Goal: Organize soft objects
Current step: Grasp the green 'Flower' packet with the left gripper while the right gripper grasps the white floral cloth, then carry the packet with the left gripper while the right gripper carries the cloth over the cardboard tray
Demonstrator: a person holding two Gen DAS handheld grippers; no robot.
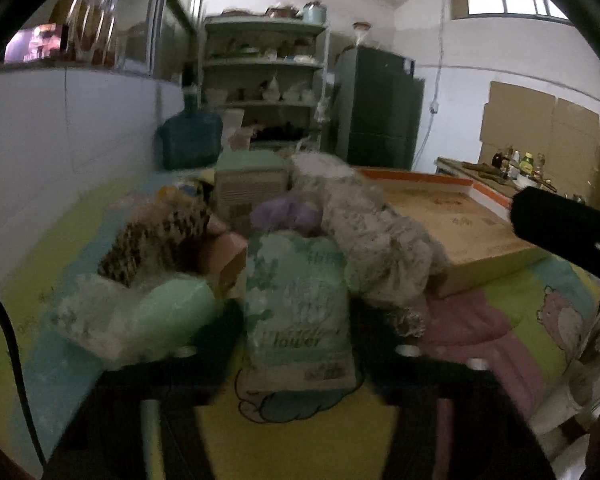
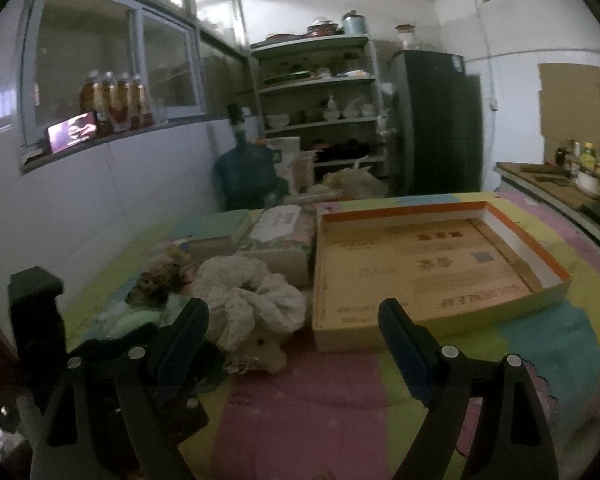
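A green-and-white tissue pack (image 1: pixel 300 280) stands between the black fingers of my left gripper (image 1: pixel 298 322), which press on its two sides. Around it lie a frilly white fabric ring (image 1: pixel 380 240) (image 2: pixel 252 300), a purple soft item (image 1: pixel 288 212), a leopard-print piece (image 1: pixel 156 240) and a pale green roll (image 1: pixel 172 312). The shallow cardboard tray (image 2: pixel 440 272) lies to the right of the pile. My right gripper (image 2: pixel 296 340) hangs open over the mat, nothing between its fingers, the fabric ring just ahead on the left.
A colourful cartoon mat (image 2: pixel 320 408) covers the surface. Boxed tissue packs (image 2: pixel 284 236) stand behind the pile. Further back are a blue water jug (image 1: pixel 190 140), a shelf rack (image 1: pixel 264 80), a dark fridge (image 1: pixel 376 108) and, on the right, a counter with bottles (image 1: pixel 500 172).
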